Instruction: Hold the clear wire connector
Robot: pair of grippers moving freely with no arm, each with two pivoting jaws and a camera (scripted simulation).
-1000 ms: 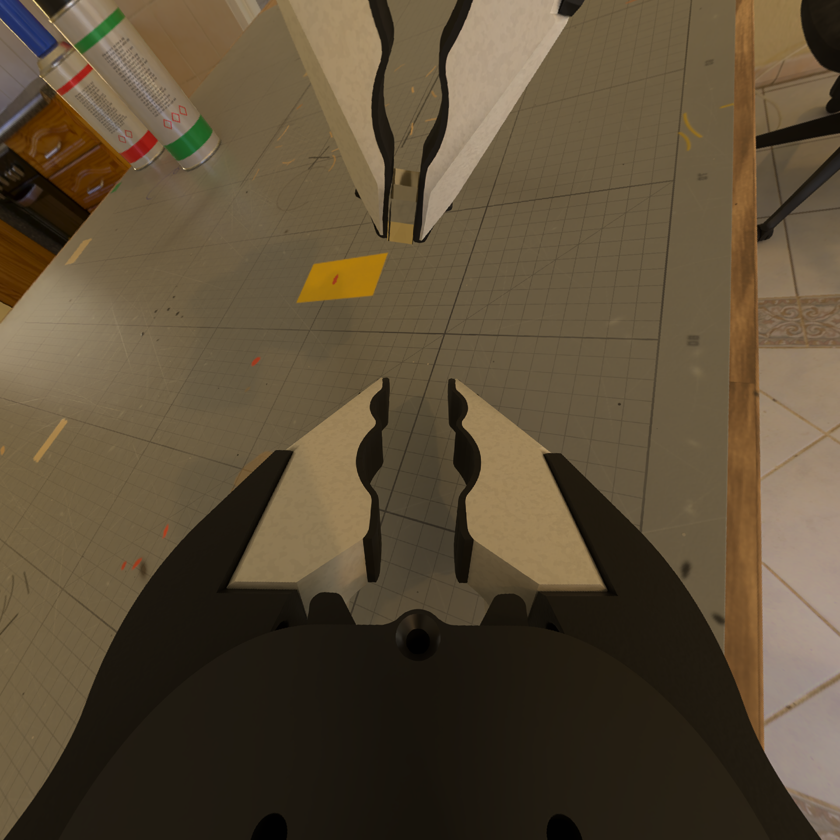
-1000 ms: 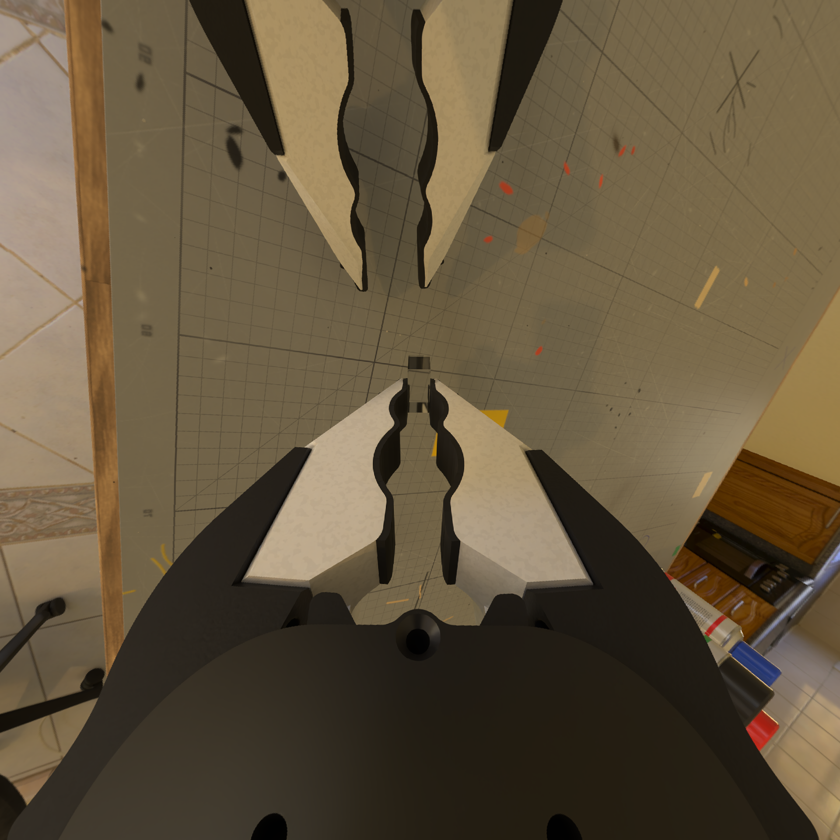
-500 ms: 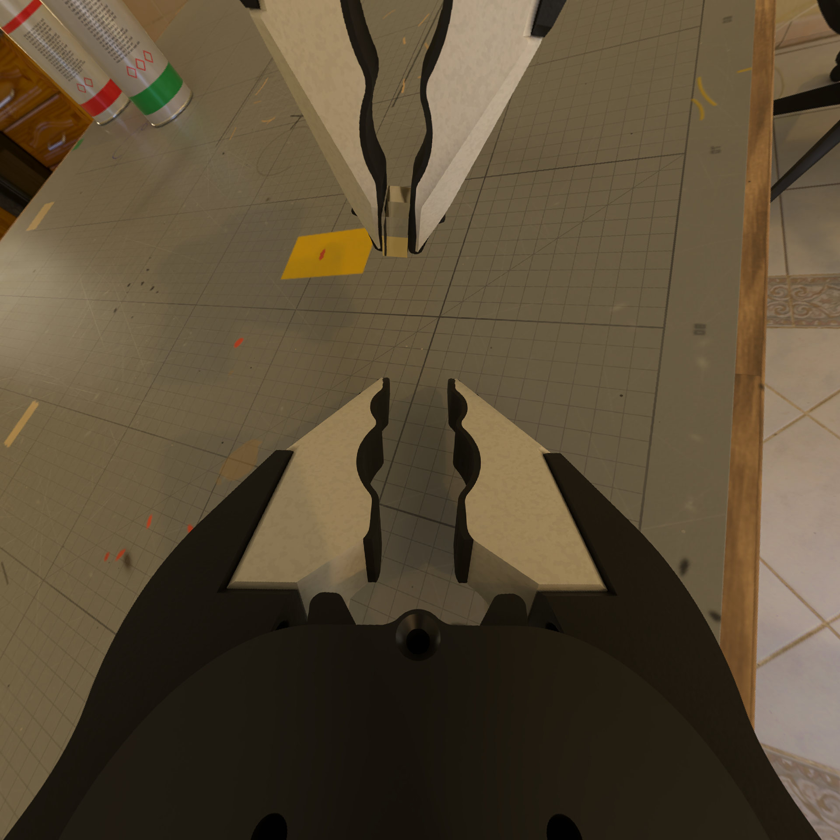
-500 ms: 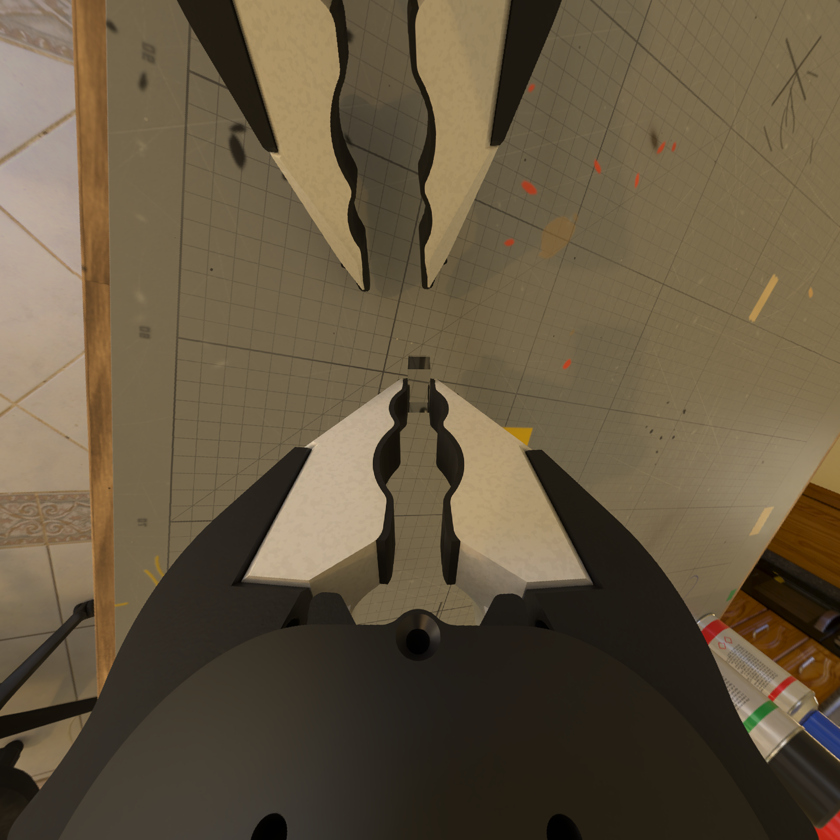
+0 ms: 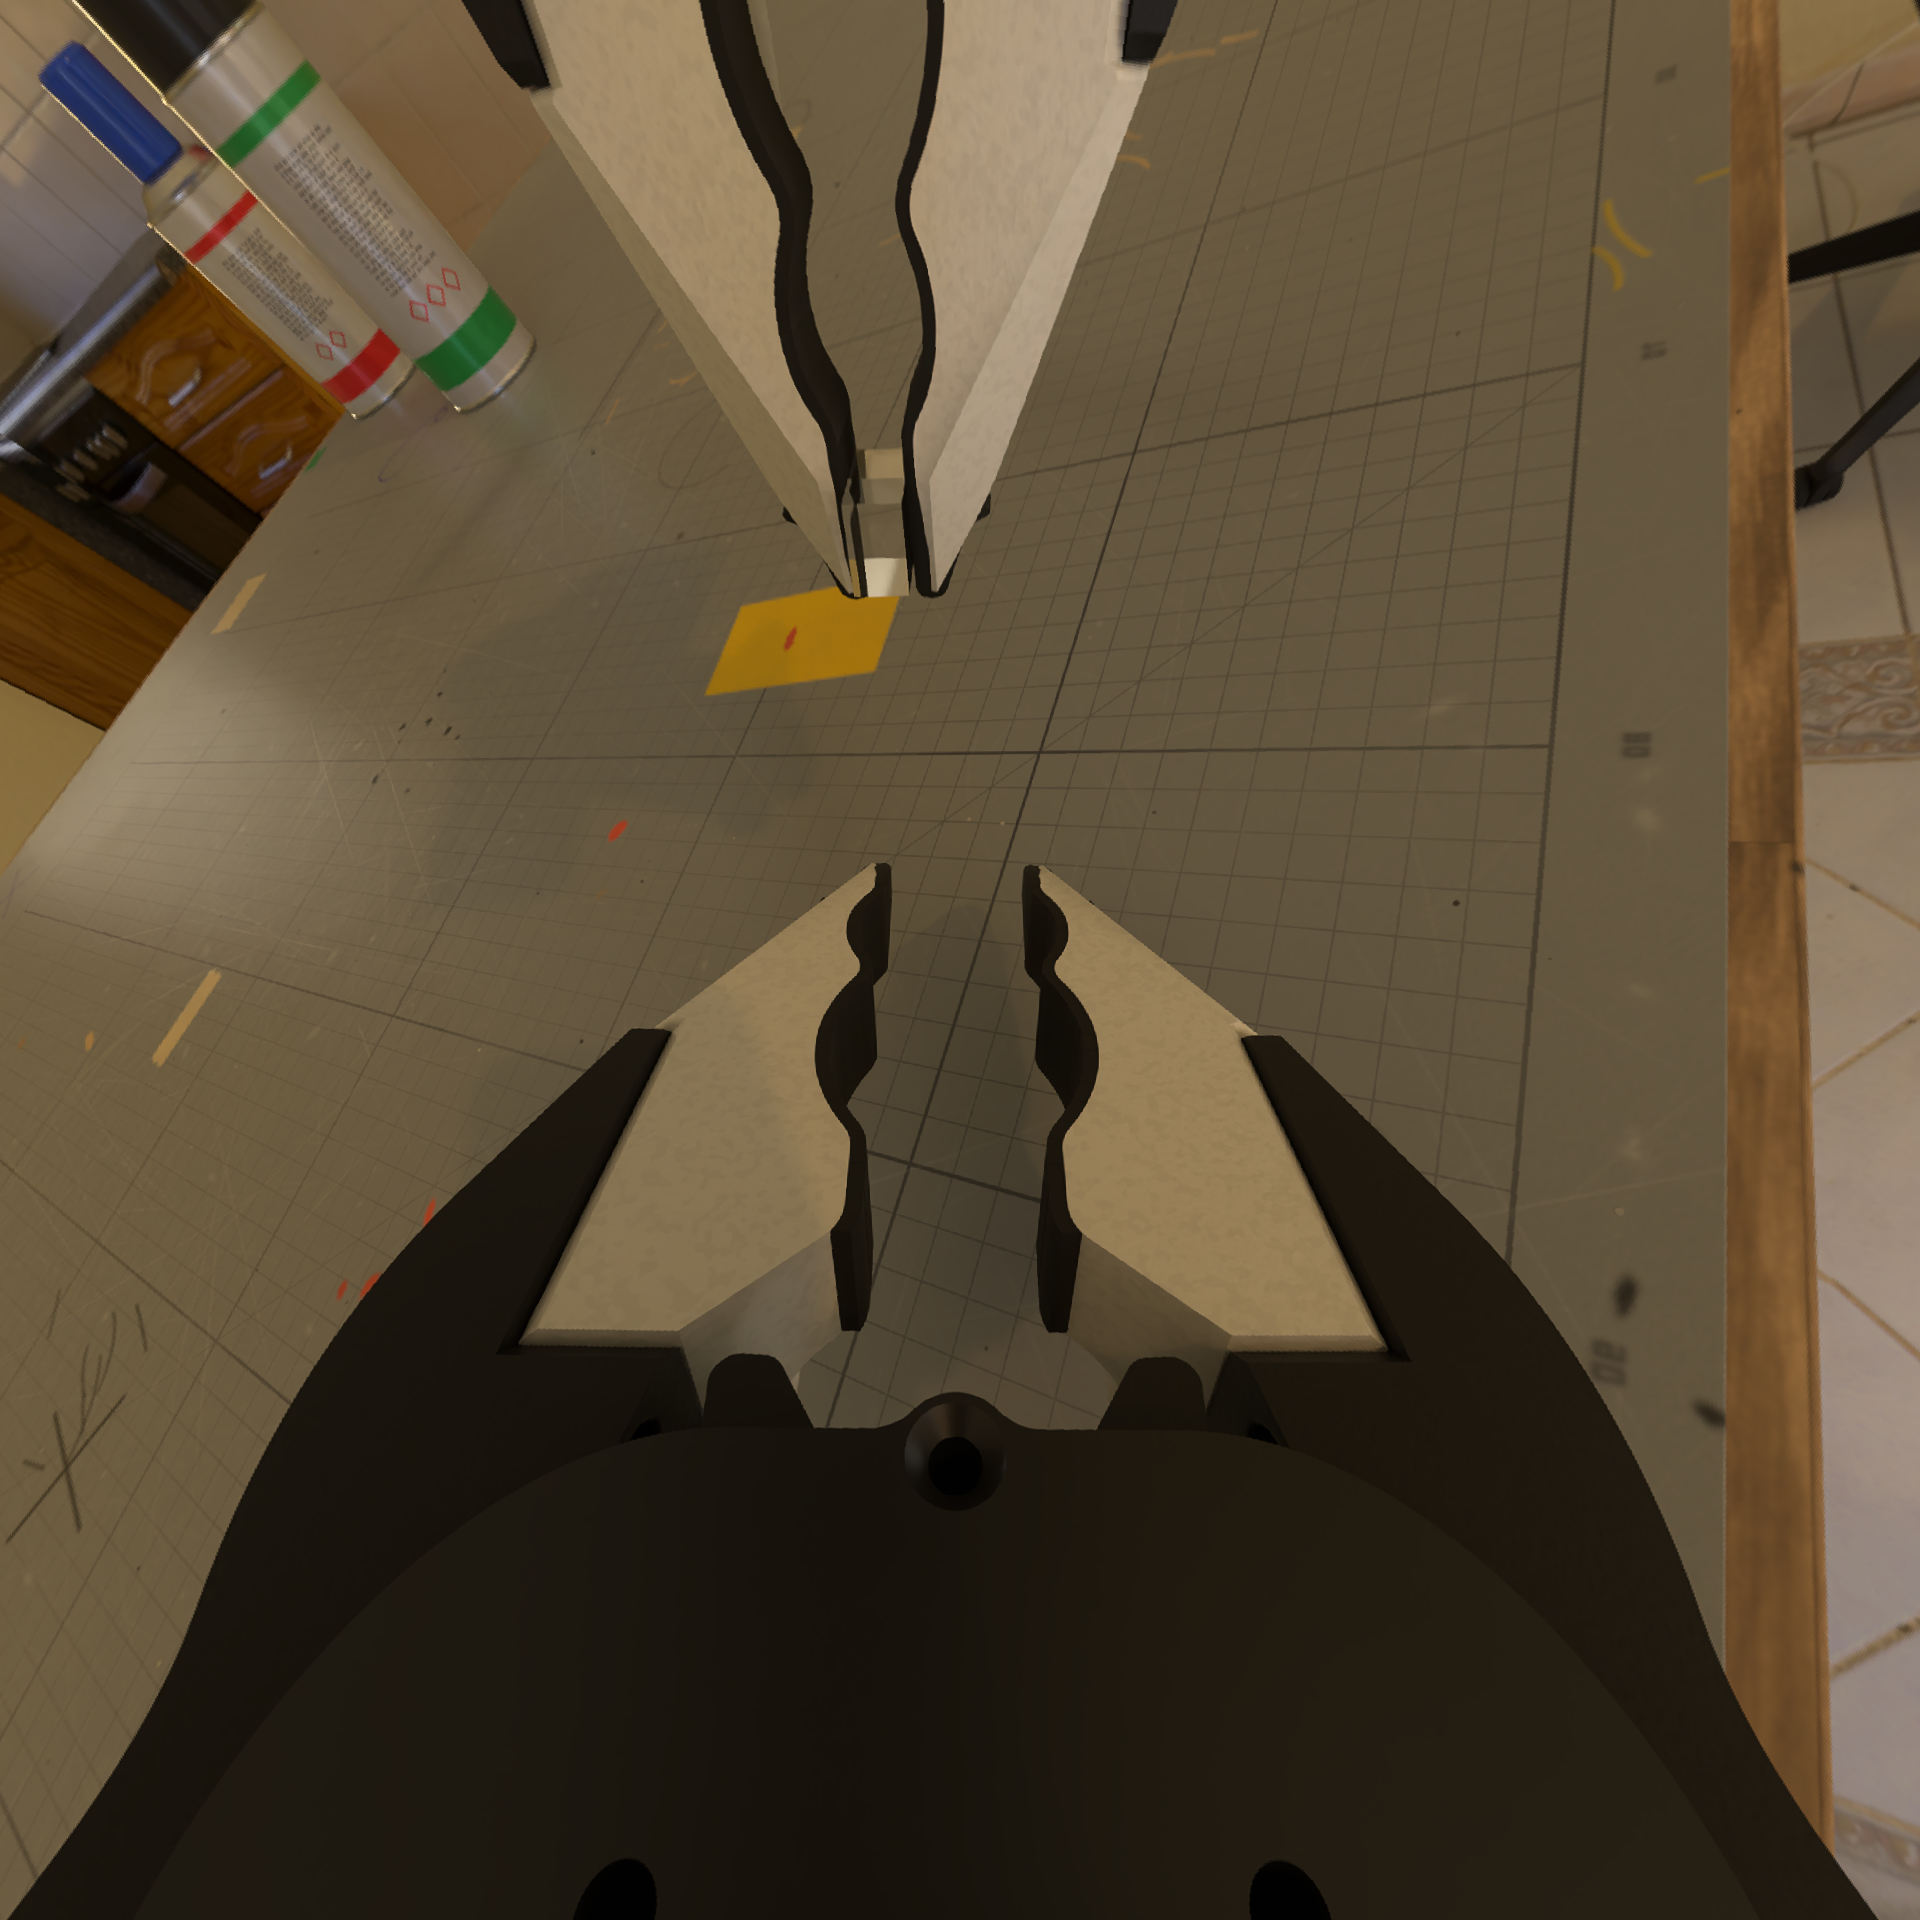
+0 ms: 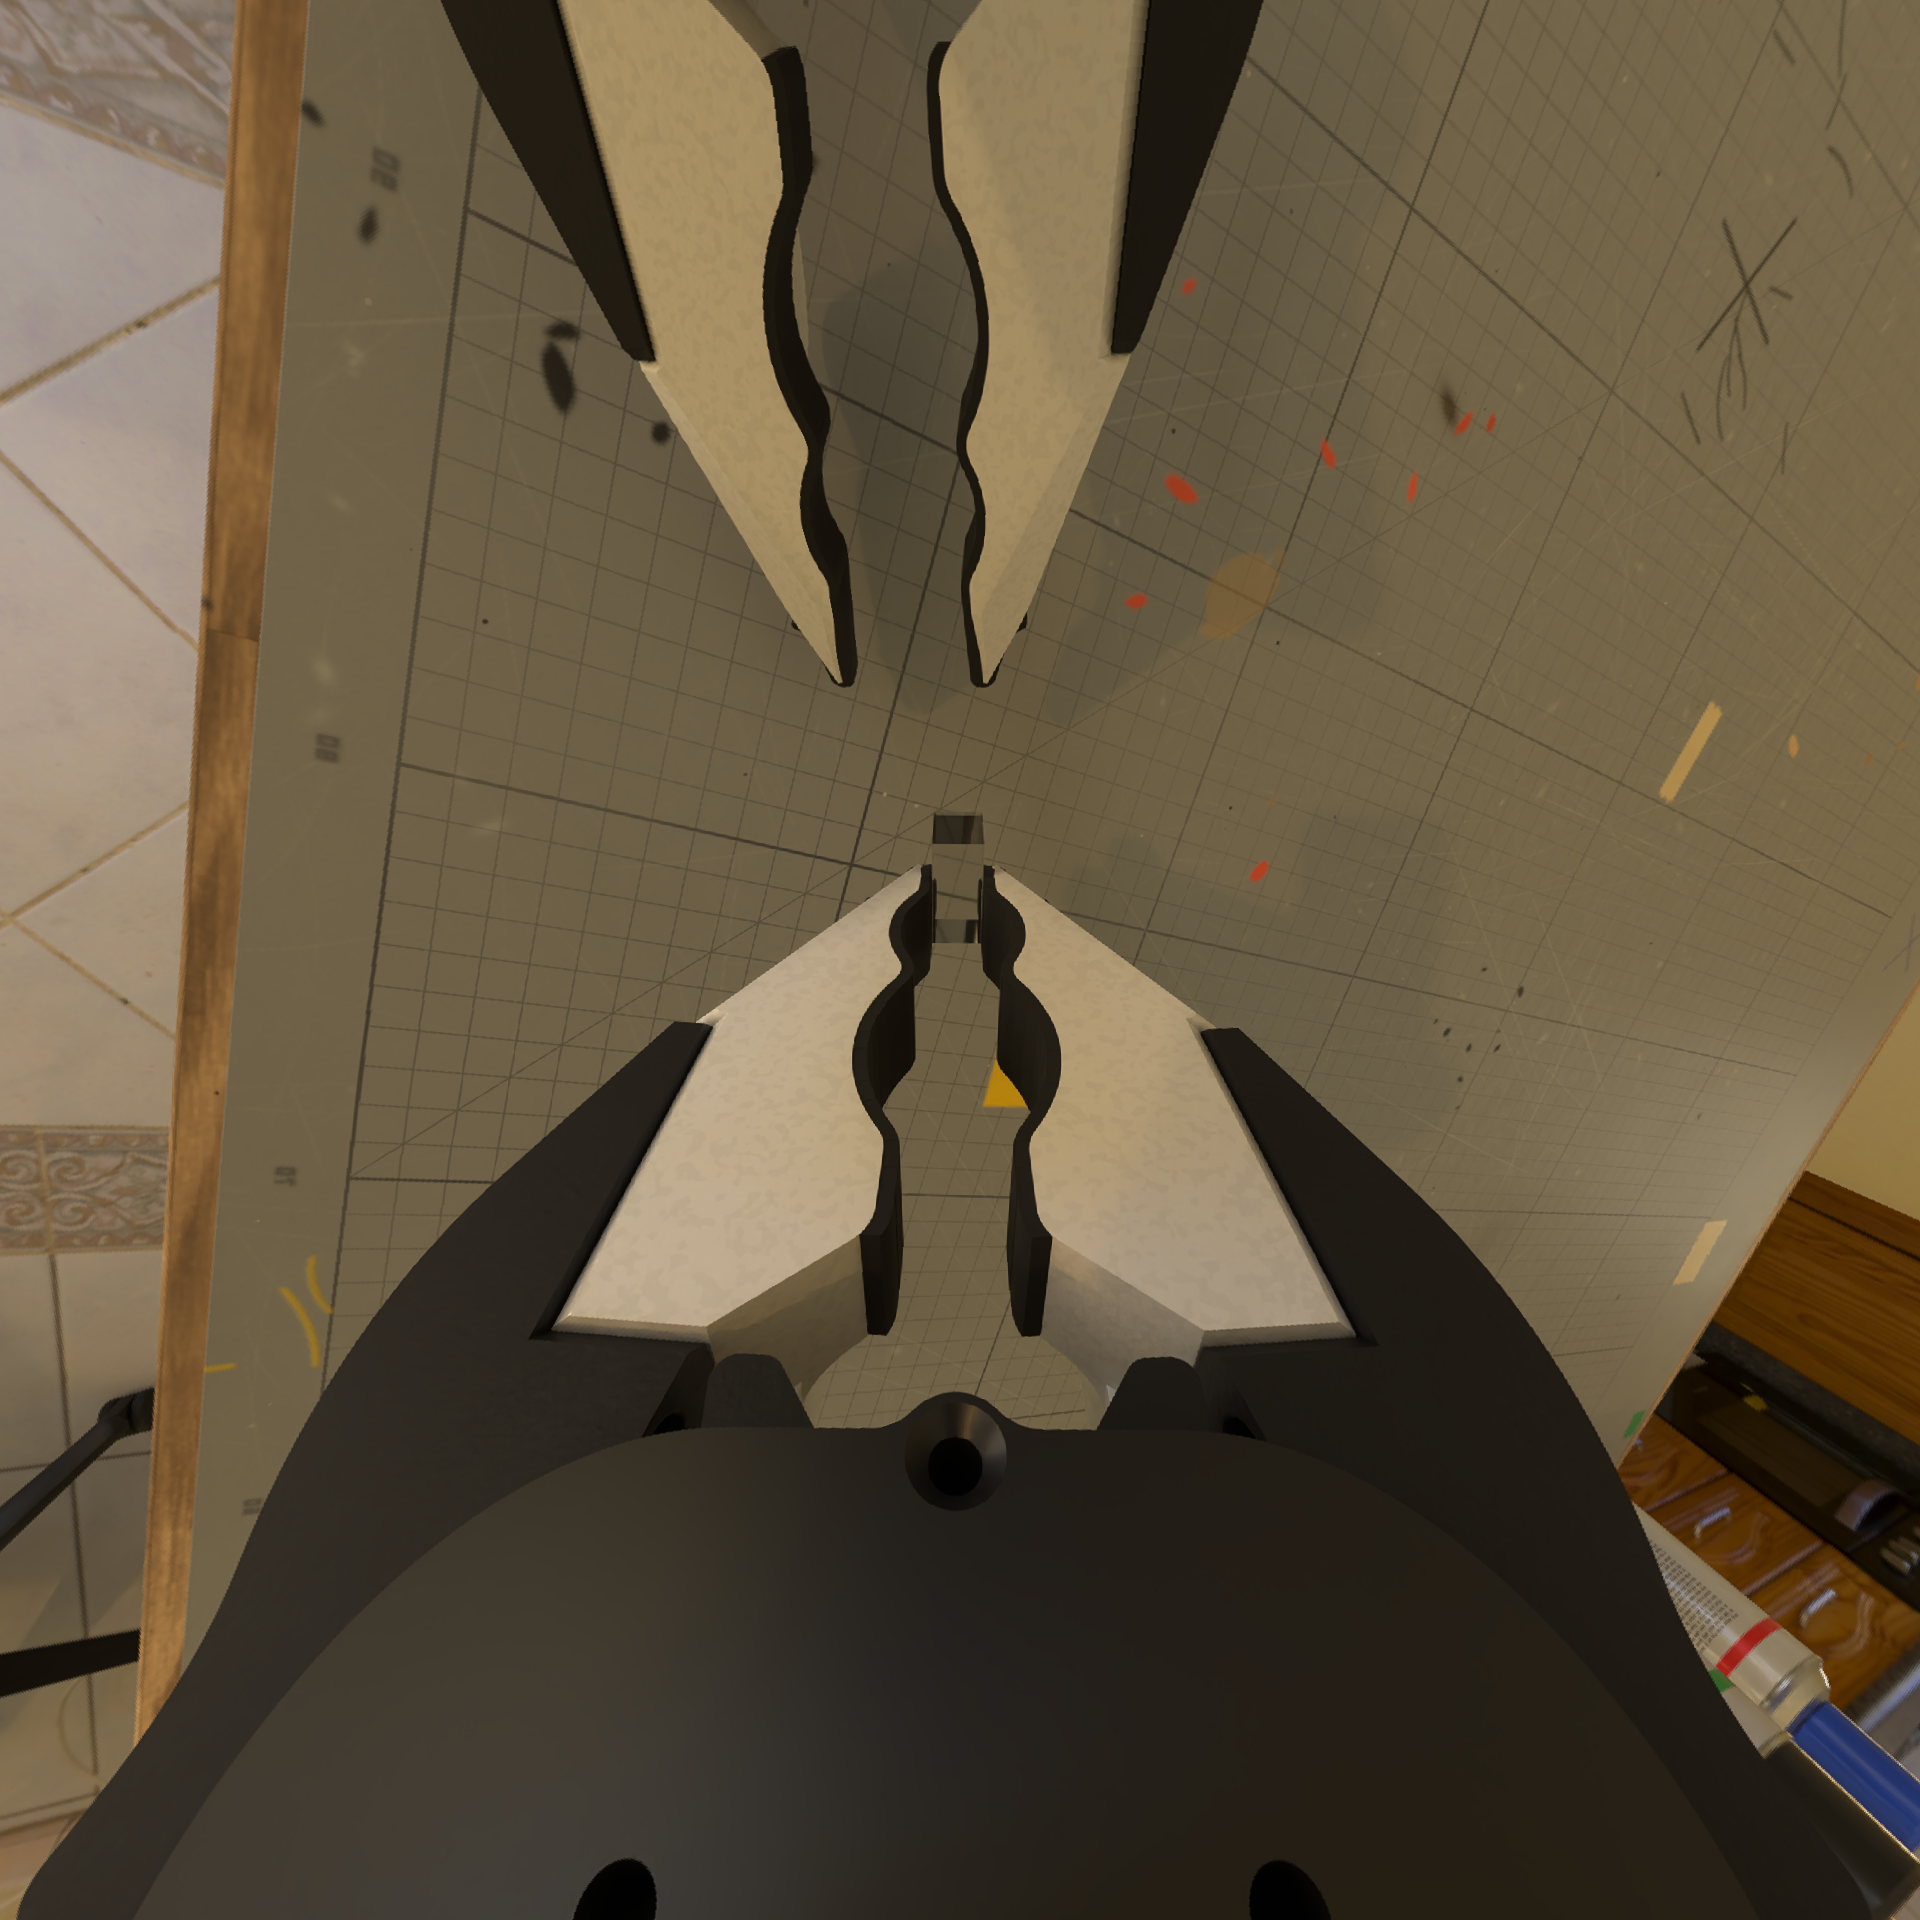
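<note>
The clear wire connector (image 6: 956, 873) is a small see-through block pinched between the tips of my right gripper (image 6: 956, 883), above the grey cutting mat. In the left wrist view the same connector (image 5: 883, 520) shows between the right gripper's tips (image 5: 888, 582), which point toward me from the far side. My left gripper (image 5: 956, 873) is open and empty, its jaws apart over the mat, facing the right gripper with a gap between them. In the right wrist view the left gripper (image 6: 909, 675) hangs beyond the connector, tips apart.
A yellow square patch (image 5: 800, 639) lies on the cutting mat (image 5: 1299, 623) under the right gripper's tips. Spray cans (image 5: 343, 218) stand at the mat's far left corner. The wooden table edge (image 5: 1761, 727) runs along the right, tiled floor beyond it.
The right gripper keeps its hold on the connector. Both views have shifted and turned slightly over the mat; the spray cans and yellow patch have moved in frame. The left gripper stays open.
</note>
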